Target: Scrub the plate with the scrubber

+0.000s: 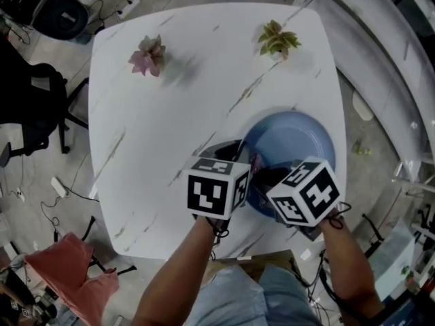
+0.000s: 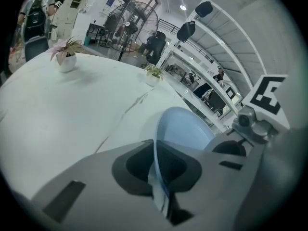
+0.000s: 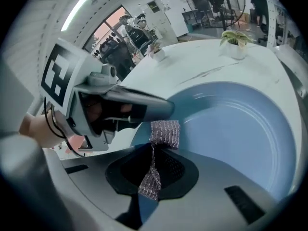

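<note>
Pinching the near-left rim of the pale blue plate (image 1: 292, 138) with the left gripper (image 2: 156, 177), jaws pressed nearly together on the thin edge, rim running edge-on between them in the left gripper view. Holding a grey metallic mesh scrubber (image 3: 163, 134) in the right gripper (image 3: 153, 172), jaws closed on the lower strip of mesh, free end folded over and standing up above the jaws. Scrubber poised at the plate's near inner side, just below the tip of the left gripper; contact with the plate surface not clear from either view. Plate sitting toward the near-right part of the white marble-patterned tabletop (image 1: 170, 114), close to its right edge, with both grippers side by side at its near rim, marker cubes almost touching in the head view. Farther back on the tabletop, well apart from the plate: a small pink-leaved potted plant (image 1: 148, 55) at left and a small green potted plant (image 1: 277, 41) at right.
</note>
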